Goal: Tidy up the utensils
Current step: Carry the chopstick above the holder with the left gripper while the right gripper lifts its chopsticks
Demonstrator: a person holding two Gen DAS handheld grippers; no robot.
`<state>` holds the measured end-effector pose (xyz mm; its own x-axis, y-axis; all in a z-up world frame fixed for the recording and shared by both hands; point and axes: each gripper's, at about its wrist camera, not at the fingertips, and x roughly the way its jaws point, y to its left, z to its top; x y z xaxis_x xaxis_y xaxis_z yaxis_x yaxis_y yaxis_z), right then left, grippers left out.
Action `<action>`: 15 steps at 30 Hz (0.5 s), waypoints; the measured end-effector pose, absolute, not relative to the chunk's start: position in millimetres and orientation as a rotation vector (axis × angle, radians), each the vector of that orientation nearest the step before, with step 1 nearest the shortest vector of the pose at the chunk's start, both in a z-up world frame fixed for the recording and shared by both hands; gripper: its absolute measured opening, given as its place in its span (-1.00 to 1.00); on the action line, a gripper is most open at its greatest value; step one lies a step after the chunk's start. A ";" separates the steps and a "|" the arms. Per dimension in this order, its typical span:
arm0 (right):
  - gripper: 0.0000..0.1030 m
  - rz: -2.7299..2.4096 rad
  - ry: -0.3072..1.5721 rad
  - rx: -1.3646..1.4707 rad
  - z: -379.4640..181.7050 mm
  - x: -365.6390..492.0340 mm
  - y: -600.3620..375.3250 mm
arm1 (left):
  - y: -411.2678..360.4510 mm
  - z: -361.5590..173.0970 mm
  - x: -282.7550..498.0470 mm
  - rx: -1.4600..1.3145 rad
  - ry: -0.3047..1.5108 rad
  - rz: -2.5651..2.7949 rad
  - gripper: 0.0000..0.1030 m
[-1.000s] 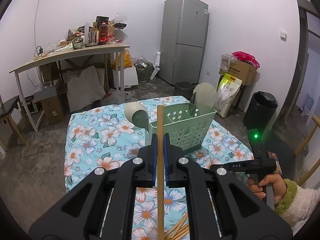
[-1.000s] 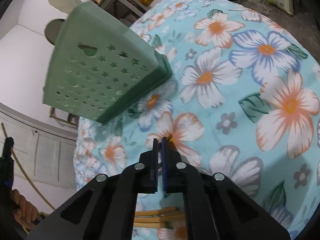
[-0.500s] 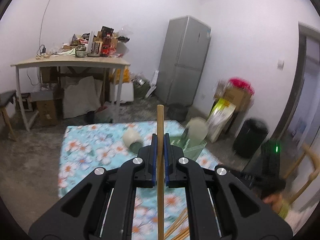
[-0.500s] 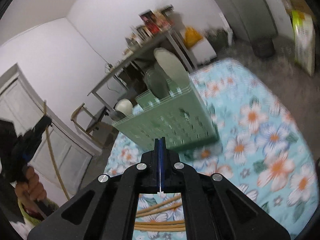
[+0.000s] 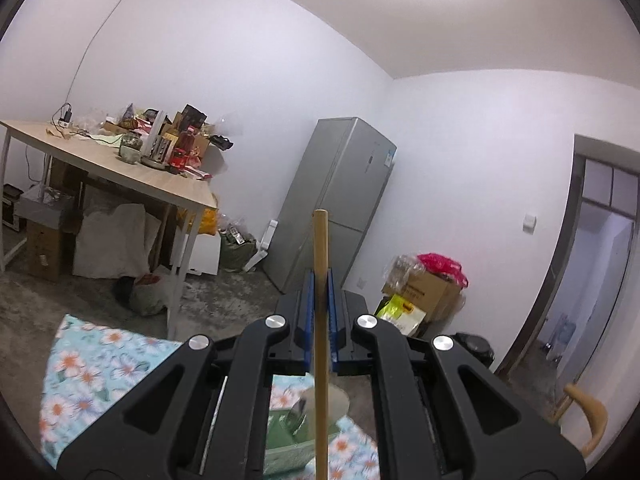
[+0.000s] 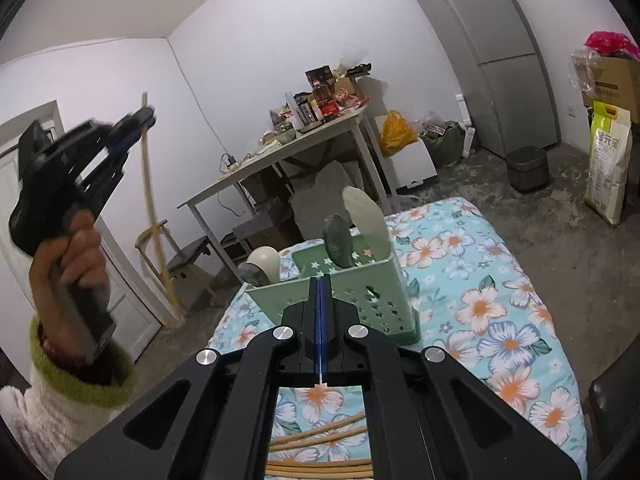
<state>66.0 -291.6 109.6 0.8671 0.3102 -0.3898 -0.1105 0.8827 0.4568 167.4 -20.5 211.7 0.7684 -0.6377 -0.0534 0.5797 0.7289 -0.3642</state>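
Observation:
My left gripper [image 5: 320, 280] is shut on a wooden chopstick [image 5: 320, 248] that stands upright between its blue pads. The right wrist view shows that gripper [image 6: 142, 118] raised high at the left in a person's hand [image 6: 76, 248], the chopstick [image 6: 150, 184] hanging down from it. My right gripper [image 6: 321, 284] is shut with nothing between its pads, just in front of a green utensil caddy [image 6: 360, 296] on the floral tablecloth [image 6: 500, 280]. Spoons and a pale spatula [image 6: 366, 220] stand in the caddy [image 5: 288, 436]. Several loose chopsticks [image 6: 320, 438] lie on the cloth under my right gripper.
A wooden desk [image 5: 120, 168] piled with clutter stands at the back, beside a grey fridge [image 5: 340, 200]. Cardboard boxes [image 5: 428, 288], a rice bag [image 6: 606, 168] and a dark bin [image 6: 526, 168] sit on the floor. A wooden chair [image 5: 588, 420] is at the right.
Both grippers have risen. The left one lifted its chopstick well above the caddy, which sank to the bottom of its view. The right one tilted up from the cloth and now faces the caddy.

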 end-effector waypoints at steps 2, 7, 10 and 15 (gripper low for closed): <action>-0.99 0.284 0.548 0.488 98.6 74.1 -297.5 | -34.2 209.5 177.7 -0.327 0.176 -0.655 -0.90; -0.29 0.334 0.836 0.658 38.4 100.4 -307.2 | -47.0 194.3 198.7 -0.332 0.227 -0.632 -0.90; -0.21 0.328 1.030 0.749 -7.1 112.6 -308.4 | -44.7 184.0 205.0 -0.329 0.255 -0.613 -0.90; -0.21 0.268 1.163 0.802 -49.8 125.2 -308.8 | -30.0 176.4 209.6 -0.329 0.278 -0.579 -0.90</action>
